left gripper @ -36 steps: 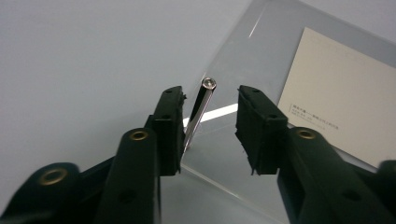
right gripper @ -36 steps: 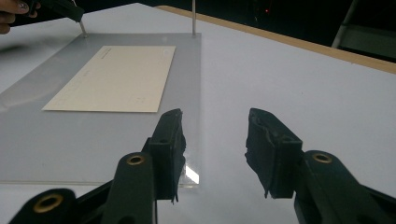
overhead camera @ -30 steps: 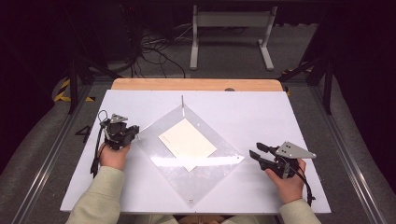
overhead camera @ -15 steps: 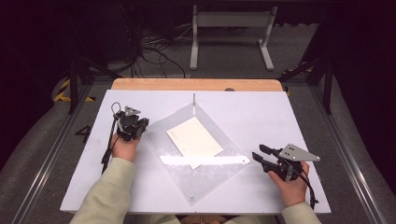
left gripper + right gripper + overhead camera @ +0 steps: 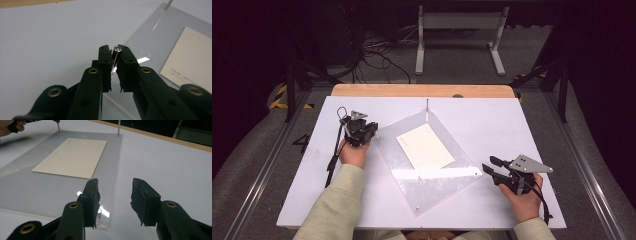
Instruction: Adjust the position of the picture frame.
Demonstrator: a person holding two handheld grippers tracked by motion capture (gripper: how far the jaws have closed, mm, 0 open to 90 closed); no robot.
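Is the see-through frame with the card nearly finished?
Partly. The card lies on the clear sheet, and a pin stands at the far corner. The left gripper, its jaws just opening, has a second pin between them. The open right gripper waits by the right corner, seemingly left to do.

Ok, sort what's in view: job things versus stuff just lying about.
In the job: clear acrylic plate; cream card on it; left gripper, whose jaws have just been opening around the corner pin; right gripper, open.
Lying about: floor cables; grey stand; wooden board.
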